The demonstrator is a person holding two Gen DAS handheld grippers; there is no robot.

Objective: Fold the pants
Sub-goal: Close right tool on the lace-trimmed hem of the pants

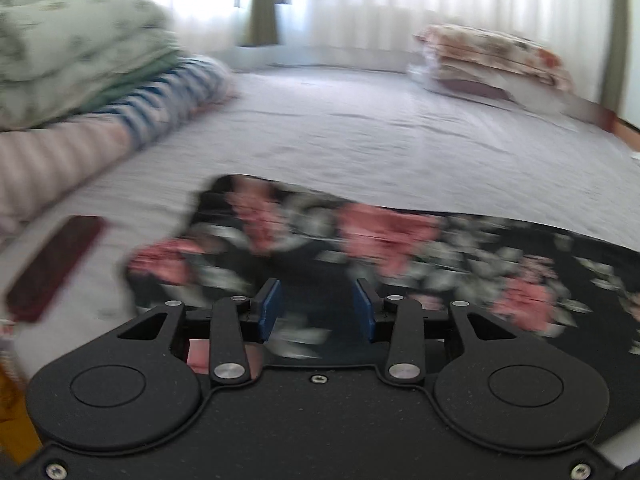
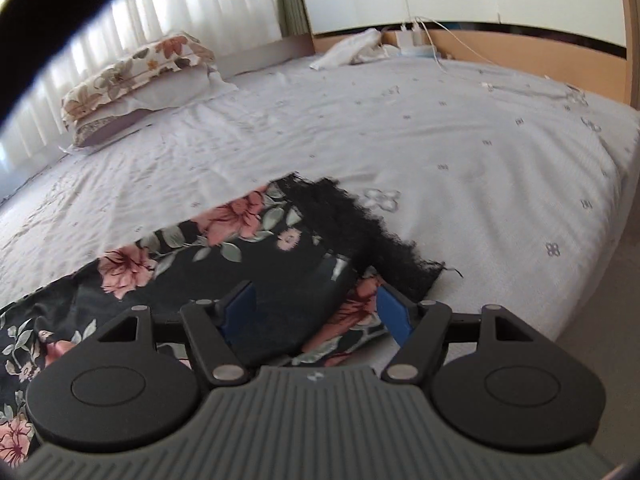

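Black pants with pink flowers point(image 1: 400, 248) lie flat on the pale bed sheet point(image 1: 400, 140). In the left wrist view my left gripper point(image 1: 318, 308) is open over the near edge of the pants, its blue pads apart with cloth between and below them; the view is blurred. In the right wrist view the pants point(image 2: 224, 248) end in a black lace trim point(image 2: 360, 228) on the right. My right gripper point(image 2: 316, 312) is open wide above that end, with the cloth between its pads.
A pile of folded quilts point(image 1: 76, 64) lies at the left of the bed, with a dark red flat object point(image 1: 56, 264) near it. A floral pillow point(image 2: 136, 80) sits near the curtains. White cloth and cables point(image 2: 360, 50) lie by the wooden headboard. The bed's right edge point(image 2: 592, 240) drops to the floor.
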